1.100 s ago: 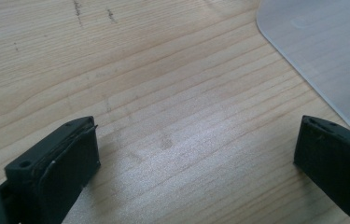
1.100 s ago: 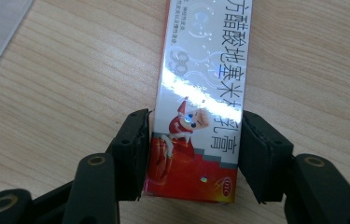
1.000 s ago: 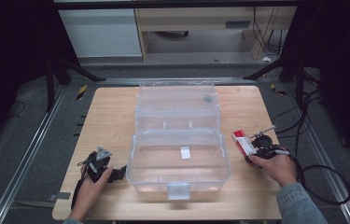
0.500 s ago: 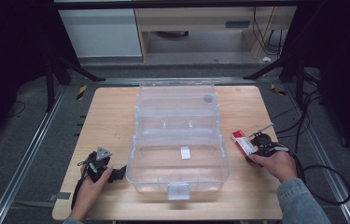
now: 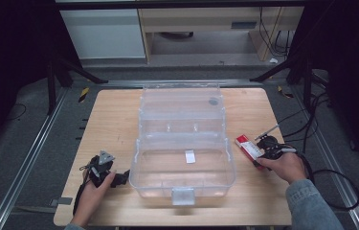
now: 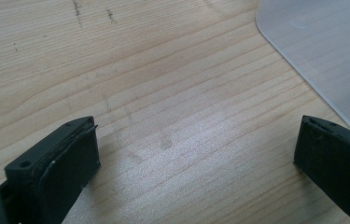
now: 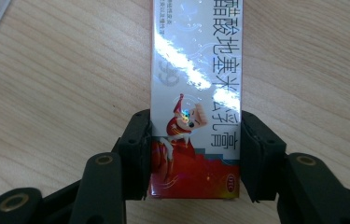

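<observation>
From above, on the wooden desk: clear plastic case open at centre, left gripper beside its left wall, right gripper over a red-and-white carton right of it. Left gripper view: jaws wide apart over bare wood, nothing between. Right gripper view: jaws just closing, pads against both long sides of the carton, flat on the desk.

"醋酸地塞米松乳膏" (vertical) on carton
</observation>
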Action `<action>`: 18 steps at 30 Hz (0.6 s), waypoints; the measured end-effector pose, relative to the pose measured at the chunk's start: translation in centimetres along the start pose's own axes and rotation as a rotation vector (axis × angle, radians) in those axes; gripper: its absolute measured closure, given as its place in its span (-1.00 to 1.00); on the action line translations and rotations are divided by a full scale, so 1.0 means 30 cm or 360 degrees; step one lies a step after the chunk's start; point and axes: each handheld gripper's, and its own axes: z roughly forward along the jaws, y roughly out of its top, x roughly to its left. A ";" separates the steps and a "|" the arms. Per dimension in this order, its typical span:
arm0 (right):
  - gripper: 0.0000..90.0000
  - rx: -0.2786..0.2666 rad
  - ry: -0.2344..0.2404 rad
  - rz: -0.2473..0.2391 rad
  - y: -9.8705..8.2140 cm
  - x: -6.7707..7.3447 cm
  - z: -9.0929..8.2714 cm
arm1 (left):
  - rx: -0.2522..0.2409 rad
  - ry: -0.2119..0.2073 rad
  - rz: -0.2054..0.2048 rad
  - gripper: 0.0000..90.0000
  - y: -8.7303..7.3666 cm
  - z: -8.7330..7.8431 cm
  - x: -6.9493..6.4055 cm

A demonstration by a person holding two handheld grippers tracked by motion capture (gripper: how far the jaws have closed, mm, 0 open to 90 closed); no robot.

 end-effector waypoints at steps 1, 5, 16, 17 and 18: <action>0.14 -0.0006 0.0006 -0.0007 -0.006 -0.003 -0.011 | -0.0003 0.0000 -0.0003 -1.00 0.000 0.000 0.000; 0.14 -0.0029 0.0014 -0.0031 -0.017 -0.007 -0.034 | -0.0001 0.0000 -0.0001 -1.00 0.000 0.000 0.000; 0.14 -0.0100 0.0070 -0.0132 -0.033 -0.005 -0.163 | -0.0004 0.0000 -0.0004 -1.00 0.000 0.000 -0.001; 0.14 -0.0113 0.0072 -0.0139 -0.033 -0.007 -0.182 | -0.0003 0.0000 -0.0003 -1.00 0.000 0.000 -0.001; 0.14 -0.0128 0.0079 -0.0153 -0.032 -0.009 -0.202 | -0.0003 0.0000 -0.0004 -1.00 0.000 0.000 -0.001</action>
